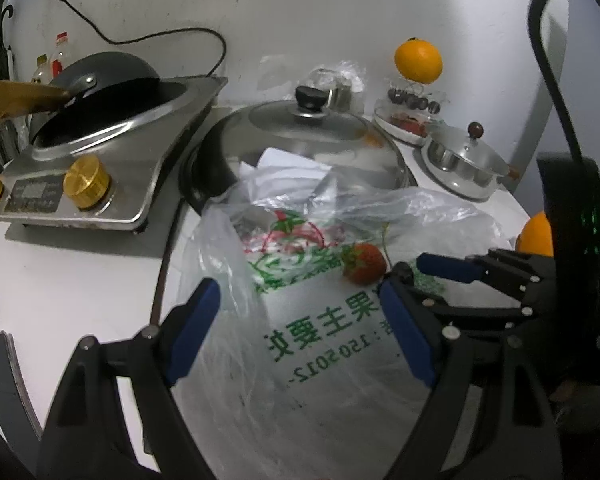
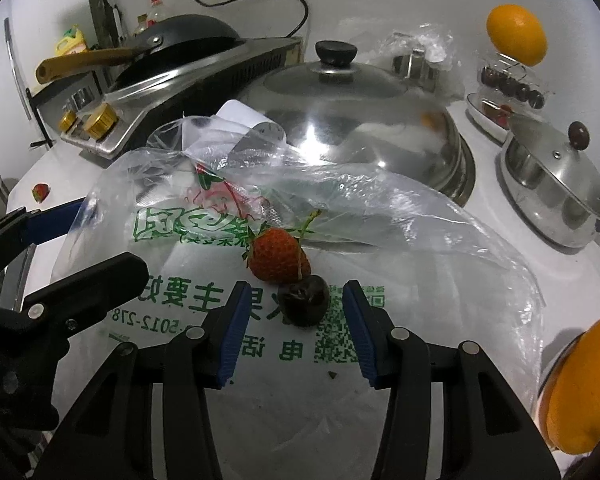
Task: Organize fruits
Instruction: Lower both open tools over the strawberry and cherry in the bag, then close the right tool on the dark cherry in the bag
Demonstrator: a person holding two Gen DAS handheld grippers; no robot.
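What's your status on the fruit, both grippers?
Right gripper open, straddling cherry on plastic bag. Left gripper open, empty. Strawberry touching cherry, crowding pick.

Both views are dimly lit with a cool cast. Strong fisheye bending and dark corners are seen at the edges. Glare is thrown off the steel lid (image 2: 352,120) and plastic bag (image 2: 380,208) ahead of the hand-held gripper. Slight softness is seen throughout.
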